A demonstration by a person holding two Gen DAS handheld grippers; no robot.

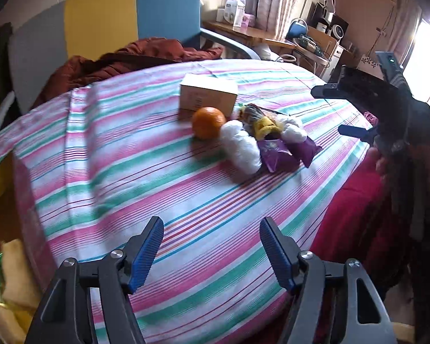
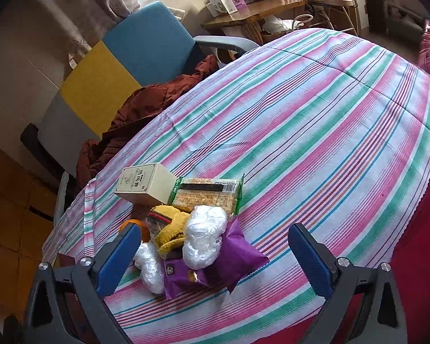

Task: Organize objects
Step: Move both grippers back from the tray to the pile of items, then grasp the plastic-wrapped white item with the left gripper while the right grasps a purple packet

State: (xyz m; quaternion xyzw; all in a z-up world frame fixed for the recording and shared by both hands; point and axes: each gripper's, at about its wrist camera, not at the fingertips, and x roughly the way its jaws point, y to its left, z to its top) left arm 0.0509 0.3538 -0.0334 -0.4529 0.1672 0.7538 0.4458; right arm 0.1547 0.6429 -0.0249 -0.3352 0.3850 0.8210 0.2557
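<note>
A round worktop covered with a pink, green and white striped cloth is carrying a small cluster of things near its middle. In the left wrist view the left gripper is hovering over bare cloth near the close edge, its jaws standing wide with nothing between them. Well ahead of it an orange is sitting just in front of a cream cardboard box, whose long axis is running left to right across the view. To the right of the orange a white plastic-wrapped bundle is lying with its long axis slanting from the orange down toward the right, touching a purple packet. A yellow knitted item is resting behind them.

The right gripper is showing at the right of that view, beside the worktop edge, over a red cloth.

In the right wrist view the right gripper is hanging just over the cluster, jaws wide and holding nothing. Between its blue fingers are lying the purple packet, two white wrapped bundles and the yellow knitted item. Beyond them a green-edged cracker pack is lying flat with its long axis left to right, touching the cream box. The orange is mostly hidden behind the left finger.

A blue, yellow and grey chair with a rust-coloured jacket on it is standing beyond the worktop
</note>
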